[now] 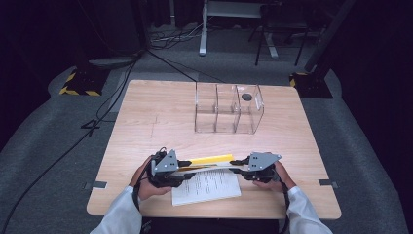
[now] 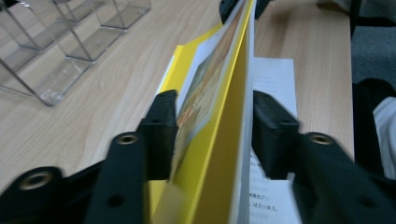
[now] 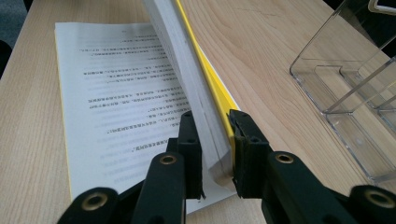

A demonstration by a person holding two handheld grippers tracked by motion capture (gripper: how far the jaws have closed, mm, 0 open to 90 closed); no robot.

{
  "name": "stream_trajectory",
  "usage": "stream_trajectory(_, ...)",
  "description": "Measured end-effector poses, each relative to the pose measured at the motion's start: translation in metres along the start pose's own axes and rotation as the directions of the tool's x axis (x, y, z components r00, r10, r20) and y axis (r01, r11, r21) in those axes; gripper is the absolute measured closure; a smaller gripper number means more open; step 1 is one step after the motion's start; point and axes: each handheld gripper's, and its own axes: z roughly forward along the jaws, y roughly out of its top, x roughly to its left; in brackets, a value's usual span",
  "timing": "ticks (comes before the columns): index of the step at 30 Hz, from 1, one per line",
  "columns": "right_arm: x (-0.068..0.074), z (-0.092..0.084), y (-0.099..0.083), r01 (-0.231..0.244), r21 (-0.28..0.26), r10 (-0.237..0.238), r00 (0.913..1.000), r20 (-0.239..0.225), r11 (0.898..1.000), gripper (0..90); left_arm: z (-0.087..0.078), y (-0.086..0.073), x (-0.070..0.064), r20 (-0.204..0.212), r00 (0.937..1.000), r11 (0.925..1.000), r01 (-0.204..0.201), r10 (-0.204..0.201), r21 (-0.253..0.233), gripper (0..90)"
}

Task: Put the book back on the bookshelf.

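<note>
Both grippers grip the same yellow-covered book, one at each end, near the front edge of the worktop. In the high view the left gripper comes in from the left and the right gripper from the right, each held in a hand with a white sleeve behind it, and the book spans the gap between them.

From the left gripper view, the left gripper has its 2 jaws closed on the raised part of the book, which stands on edge: the yellow cover and a picture page show between the jaws. From the right gripper view, the right gripper pinches a thick block of pages together with the yellow cover, lifted upright off the rest.

Below the raised part, an open page of printed text lies flat on the worktop, also visible in the right gripper view.

Farther back on the worktop stands a clear plastic organiser with 3 compartments, well apart from the book.
</note>
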Motion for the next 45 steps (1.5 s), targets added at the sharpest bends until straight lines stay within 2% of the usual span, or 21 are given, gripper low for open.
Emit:
stream_trajectory(2, 0.001, 0.000, 0.001, 0.005, 0.002, -0.005, 1.0000, 0.004, 1.000, 76.3, -0.002, 0.002, -0.002, -0.003, 1.0000, 1.0000, -0.005, 0.005, 0.000, 48.7)
stream_trajectory(6, 0.005, 0.000, 0.005, 0.012, 0.018, -0.013, 0.9996, 0.025, 1.000, 76.9, -0.009, 0.013, -0.012, -0.042, 0.9991, 0.9999, -0.010, 0.010, 0.006, 39.9)
stream_trajectory(9, 0.005, 0.000, 0.006, 0.015, 0.022, -0.016, 0.9994, 0.030, 1.000, 77.0, -0.009, 0.017, -0.017, -0.068, 0.9975, 0.9993, -0.018, 0.020, 0.032, 36.1)
stream_trajectory(11, 0.007, 0.000, 0.007, 0.014, 0.026, -0.014, 0.9994, 0.031, 1.000, 77.0, -0.006, 0.020, -0.021, -0.102, 0.9941, 0.9976, -0.031, 0.037, 0.062, 35.6)
stream_trajectory(12, 0.007, 0.000, 0.007, 0.014, 0.030, -0.015, 0.9994, 0.032, 0.999, 77.0, -0.002, 0.021, -0.023, -0.126, 0.9915, 0.9962, -0.023, 0.033, 0.084, 35.3)
stream_trajectory(13, 0.008, 0.000, 0.008, 0.017, 0.033, -0.018, 0.9993, 0.032, 0.999, 77.0, 0.000, 0.020, -0.023, -0.123, 0.9920, 0.9951, -0.014, 0.026, 0.098, 35.7)
stream_trajectory(15, 0.010, 0.001, 0.009, 0.026, 0.040, -0.027, 0.9991, 0.031, 0.999, 77.1, 0.005, 0.019, -0.024, -0.146, 0.9882, 0.9914, -0.027, 0.046, 0.128, 36.4)
stream_trajectory(17, 0.011, 0.001, 0.010, 0.030, 0.042, -0.031, 0.9991, 0.030, 0.999, 77.0, 0.006, 0.019, -0.024, -0.145, 0.9883, 0.9911, -0.028, 0.047, 0.130, 38.2)
stream_trajectory(19, 0.013, 0.001, 0.012, 0.038, 0.047, -0.039, 0.9988, 0.029, 0.998, 77.1, 0.005, 0.017, -0.022, -0.158, 0.9861, 0.9913, -0.030, 0.050, 0.128, 51.4)
stream_trajectory(22, 0.016, 0.001, 0.014, 0.043, 0.041, -0.044, 0.9988, 0.023, 0.998, 77.9, 0.004, 0.016, -0.021, -0.152, 0.9868, 0.9903, -0.037, 0.057, 0.134, 62.4)
stream_trajectory(24, 0.018, 0.001, 0.016, 0.049, 0.044, -0.050, 0.9985, 0.023, 0.998, 77.8, 0.003, 0.013, -0.021, -0.122, 0.9873, 0.9848, -0.082, 0.101, 0.153, 67.4)
stream_trajectory(26, 0.018, 0.001, 0.016, 0.051, 0.046, -0.052, 0.9985, 0.019, 0.998, 77.5, 0.003, 0.011, -0.021, -0.107, 0.9875, 0.9831, -0.098, 0.115, 0.155, 69.9)
stream_trajectory(27, 0.018, 0.001, 0.016, 0.048, 0.046, -0.049, 0.9987, 0.014, 0.998, 76.8, 0.003, 0.010, -0.021, -0.091, 0.9883, 0.9816, -0.107, 0.123, 0.158, 72.4)
stream_trajectory(28, 0.016, 0.002, 0.014, 0.021, 0.033, -0.021, 0.9997, -0.014, 0.999, 74.1, 0.003, 0.008, -0.020, -0.073, 0.9891, 0.9807, -0.115, 0.128, 0.158, 75.2)
stream_trajectory(31, 0.013, 0.003, 0.010, -0.010, 0.008, 0.010, 0.9995, -0.028, 1.000, 69.7, 0.003, 0.005, -0.020, -0.062, 0.9863, 0.9779, -0.141, 0.152, 0.154, 76.6)
stream_trajectory(33, 0.011, 0.006, 0.006, -0.035, 0.011, 0.035, 0.9993, -0.016, 0.999, 65.8, 0.003, 0.004, -0.019, -0.055, 0.9875, 0.9798, -0.138, 0.147, 0.145, 77.3)
stream_trajectory(35, 0.010, 0.012, 0.001, -0.031, 0.031, 0.032, 0.9995, -0.004, 0.999, 67.4, 0.003, 0.003, -0.017, -0.048, 0.9884, 0.9808, -0.136, 0.144, 0.140, 77.7)
stream_trajectory(36, 0.009, 0.014, -0.001, -0.036, 0.019, 0.036, 0.9993, -0.007, 0.999, 70.5, 0.003, 0.002, -0.017, -0.049, 0.9882, 0.9808, -0.137, 0.145, 0.139, 77.7)
stream_trajectory(40, 0.014, 0.012, 0.003, 0.025, 0.018, -0.026, 0.9995, 0.019, 1.000, 76.5, -0.001, 0.003, -0.014, -0.065, 0.9910, 0.9875, -0.109, 0.117, 0.114, 74.8)
stream_trajectory(42, 0.015, 0.011, 0.004, 0.036, 0.016, -0.036, 0.9991, 0.022, 0.999, 77.5, -0.002, 0.003, -0.013, -0.066, 0.9916, 0.9883, -0.104, 0.112, 0.111, 73.0)
stream_trajectory(45, 0.020, 0.005, 0.012, 0.072, 0.019, -0.073, 0.9967, 0.036, 0.997, 80.3, -0.003, 0.006, -0.014, -0.107, 0.9874, 0.9875, -0.104, 0.117, 0.118, 70.9)
